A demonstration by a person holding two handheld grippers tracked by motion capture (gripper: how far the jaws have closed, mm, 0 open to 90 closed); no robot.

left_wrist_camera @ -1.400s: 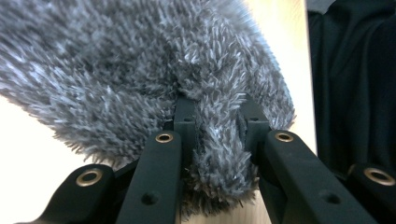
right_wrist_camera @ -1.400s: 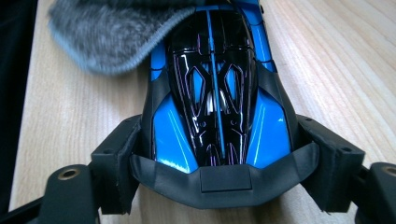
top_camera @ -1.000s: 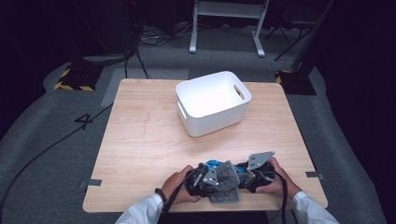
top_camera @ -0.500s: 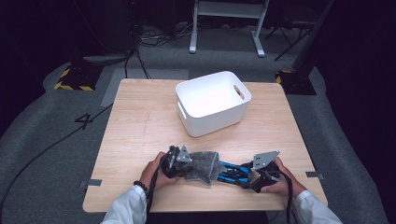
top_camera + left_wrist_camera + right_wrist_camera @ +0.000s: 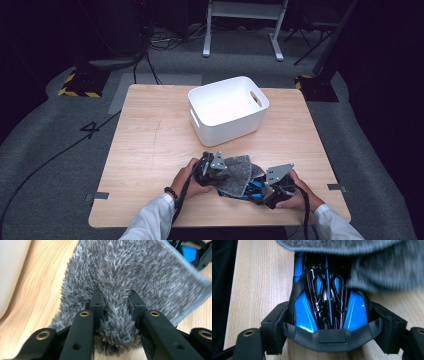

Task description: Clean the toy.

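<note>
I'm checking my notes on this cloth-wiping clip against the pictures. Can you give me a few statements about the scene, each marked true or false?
1. The left gripper is clamped on a fold of the grey fluffy cloth. True.
2. The right gripper holds a red ball. False: its jaws grip a glossy blue and black object.
3. The white bin stands on the wooden table, beyond the hands. True.
4. The cloth lies inside the bin. False: it sits at the table's near edge, partly draped over the blue and black object.
5. The bin has a lid on it. False: it is open at the top.
</note>
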